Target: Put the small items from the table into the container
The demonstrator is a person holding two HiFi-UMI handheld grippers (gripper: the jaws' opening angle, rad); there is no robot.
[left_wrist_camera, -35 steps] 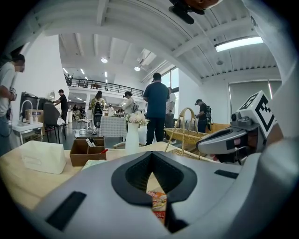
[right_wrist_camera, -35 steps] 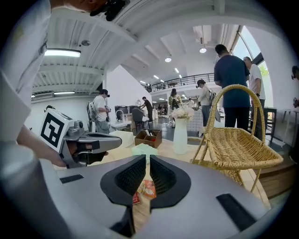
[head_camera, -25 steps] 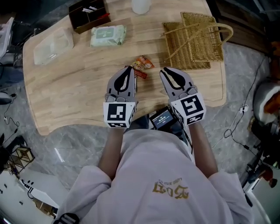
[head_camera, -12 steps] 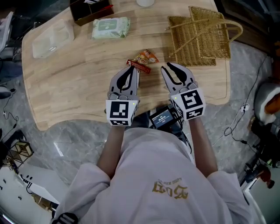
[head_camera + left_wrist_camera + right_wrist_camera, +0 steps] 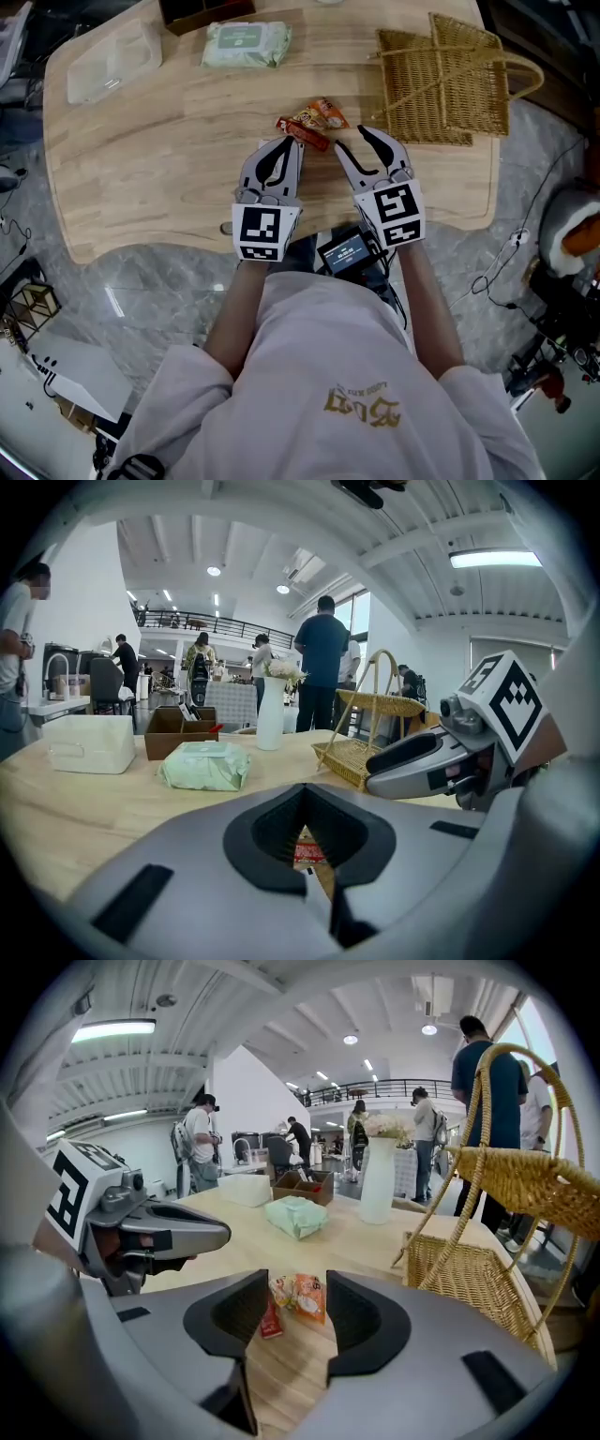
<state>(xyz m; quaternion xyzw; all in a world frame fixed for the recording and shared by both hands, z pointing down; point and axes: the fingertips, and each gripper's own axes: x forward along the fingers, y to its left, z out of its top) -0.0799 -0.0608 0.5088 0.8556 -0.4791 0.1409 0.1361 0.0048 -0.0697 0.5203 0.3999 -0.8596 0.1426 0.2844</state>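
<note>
L gripper (image 5: 284,145): jaws together, empty. R gripper (image 5: 349,141): jaws opening, nothing btwn pads. Snack packets (image 5: 314,122) lie on table (image 5: 141,159) just past both tips, 12 o'clock. Wicker basket (image 5: 441,89) at packets' 2 o'clock, apart.

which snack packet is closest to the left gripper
The red packet, the long thin one: it lies right ahead of the left gripper, while the orange packet sits farther off, beyond it.

left gripper (image 5: 288,143) closed, right gripper (image 5: 352,141) opening
</note>
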